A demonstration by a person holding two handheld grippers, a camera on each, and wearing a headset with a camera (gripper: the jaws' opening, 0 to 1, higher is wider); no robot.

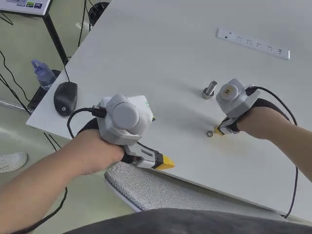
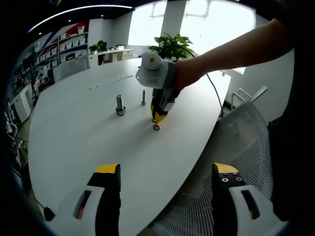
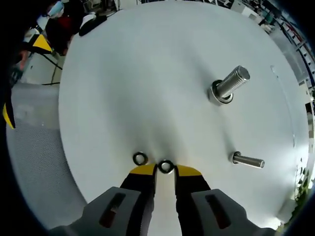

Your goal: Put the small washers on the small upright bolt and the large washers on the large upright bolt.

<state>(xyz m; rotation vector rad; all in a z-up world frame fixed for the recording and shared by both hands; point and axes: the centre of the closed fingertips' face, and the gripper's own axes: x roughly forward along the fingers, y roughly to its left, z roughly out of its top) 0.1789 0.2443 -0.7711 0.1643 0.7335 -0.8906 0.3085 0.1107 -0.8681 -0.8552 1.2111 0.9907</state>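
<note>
In the right gripper view my right gripper is down on the white table, its jaws drawn in on a small washer at their tips. A second small washer lies just left of them. The large upright bolt stands farther off and the small bolt is to the right. In the head view the right gripper sits next to a washer, below the large bolt. My left gripper hovers open at the table's near edge, nothing between its fingers.
A white power strip lies at the far right of the table. A black mouse sits at the left corner, with a water bottle beyond the edge. A grey mesh chair stands under the near edge.
</note>
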